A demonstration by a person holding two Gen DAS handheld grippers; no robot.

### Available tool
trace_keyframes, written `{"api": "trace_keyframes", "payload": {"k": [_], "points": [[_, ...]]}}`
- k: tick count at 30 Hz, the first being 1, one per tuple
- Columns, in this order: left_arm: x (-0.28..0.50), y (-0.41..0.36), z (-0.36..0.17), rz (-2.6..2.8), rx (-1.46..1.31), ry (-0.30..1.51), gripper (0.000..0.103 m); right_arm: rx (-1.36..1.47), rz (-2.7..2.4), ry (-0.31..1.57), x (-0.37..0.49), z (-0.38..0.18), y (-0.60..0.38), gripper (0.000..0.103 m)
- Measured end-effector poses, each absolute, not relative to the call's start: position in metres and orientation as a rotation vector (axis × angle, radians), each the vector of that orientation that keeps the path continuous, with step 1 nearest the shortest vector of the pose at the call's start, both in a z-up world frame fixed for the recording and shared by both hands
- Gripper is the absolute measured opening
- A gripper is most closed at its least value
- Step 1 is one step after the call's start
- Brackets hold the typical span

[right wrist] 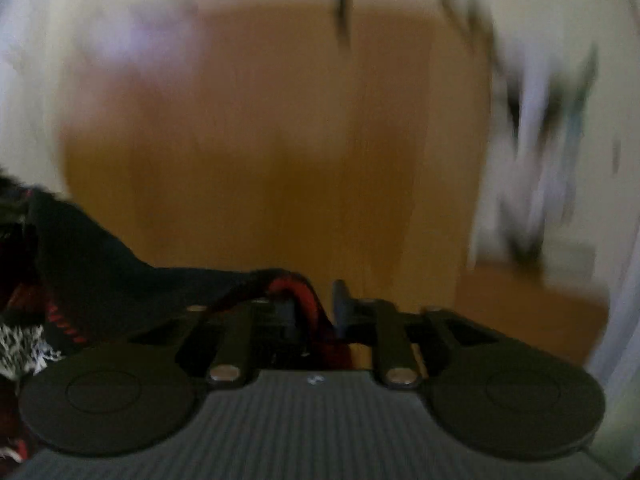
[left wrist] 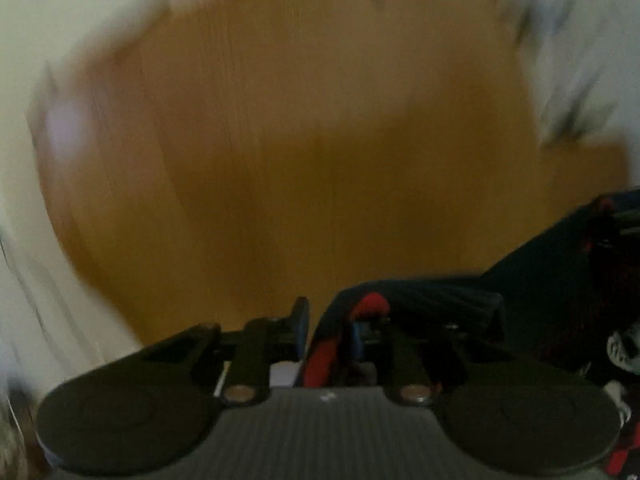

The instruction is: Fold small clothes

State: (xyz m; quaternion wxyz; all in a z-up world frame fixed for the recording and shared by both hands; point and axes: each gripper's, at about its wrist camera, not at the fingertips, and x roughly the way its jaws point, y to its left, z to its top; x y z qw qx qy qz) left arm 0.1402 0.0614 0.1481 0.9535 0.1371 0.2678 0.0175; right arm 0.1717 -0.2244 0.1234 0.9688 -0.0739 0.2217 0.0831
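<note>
Both views are smeared by motion. A dark garment with red trim (left wrist: 540, 280) hangs in from the right of the left wrist view over a wooden table (left wrist: 280, 160). Its red-edged hem lies between the fingers of my left gripper (left wrist: 326, 320), draped against the right finger, with a gap beside the left finger (left wrist: 300, 316). In the right wrist view the same garment (right wrist: 100, 264) comes in from the left above the table (right wrist: 280, 160). Its red hem sits between the jaws of my right gripper (right wrist: 314, 300), covering the left finger, and a slit shows before the right finger (right wrist: 340, 296).
Pale blurred fabric with dark marks lies at the table's right side (left wrist: 568, 80) (right wrist: 532, 140). A pale pinkish patch shows at the left (left wrist: 64, 124) (right wrist: 144, 36). A black-and-white patterned piece sits by the garment (right wrist: 20, 344) (left wrist: 624, 352).
</note>
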Motion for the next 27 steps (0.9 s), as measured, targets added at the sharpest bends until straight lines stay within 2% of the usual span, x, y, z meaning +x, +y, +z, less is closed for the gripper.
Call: {"api": "trace_keyframes", "payload": {"k": [1,2,4,5,7,9,11,13,14,15,17,20,22,23,25,26,27], "points": [[0.156,0.064,0.122,0.057,0.271,0.637,0.016,-0.120,0.188,0.506,0.172,0.109,-0.234,0.027],[0.160,0.071,0.097,0.048,0.252,0.694,0.017,-0.088,0.227,0.533,0.161,0.093,-0.250,0.026],[0.148,0.084,0.074,0.017,0.231,0.712,0.019,-0.060,0.243,0.556,0.131,0.075,-0.279,0.034],[0.139,0.090,0.070,0.014,0.220,0.705,0.019,-0.043,0.243,0.566,0.113,0.066,-0.293,0.041],[0.118,0.103,0.068,-0.015,0.191,0.690,0.020,-0.003,0.250,0.596,0.081,0.051,-0.313,0.044],[0.094,0.109,0.072,-0.060,0.162,0.671,0.024,0.032,0.242,0.627,0.053,0.038,-0.324,0.050],[0.069,0.109,0.077,-0.111,0.164,0.649,0.034,0.094,0.250,0.666,0.042,0.026,-0.324,0.053],[0.047,0.106,0.078,-0.147,0.168,0.637,0.037,0.134,0.285,0.709,0.035,0.011,-0.318,0.045],[0.032,0.102,0.076,-0.173,0.169,0.635,0.039,0.113,0.283,0.695,0.032,0.009,-0.311,0.019],[0.021,0.099,0.075,-0.191,0.171,0.632,0.042,0.081,0.286,0.676,0.028,0.009,-0.305,0.010],[0.001,0.096,0.072,-0.206,0.184,0.625,0.050,0.022,0.262,0.638,0.027,0.021,-0.303,0.009],[-0.023,0.096,0.071,-0.197,0.212,0.624,0.051,-0.134,0.126,0.521,0.038,0.062,-0.327,0.009],[-0.034,0.099,0.067,-0.202,0.199,0.644,0.052,-0.362,-0.073,0.412,0.057,0.085,-0.344,0.009],[-0.038,0.099,0.066,-0.210,0.188,0.666,0.052,-0.457,-0.146,0.394,0.072,0.090,-0.352,0.009],[-0.042,0.097,0.059,-0.222,0.181,0.705,0.052,-0.509,-0.203,0.461,0.102,0.094,-0.371,0.017],[-0.044,0.094,0.055,-0.217,0.191,0.713,0.052,-0.466,-0.211,0.489,0.109,0.094,-0.379,0.031],[-0.048,0.093,0.053,-0.208,0.204,0.717,0.052,-0.417,-0.208,0.494,0.107,0.095,-0.382,0.036]]}}
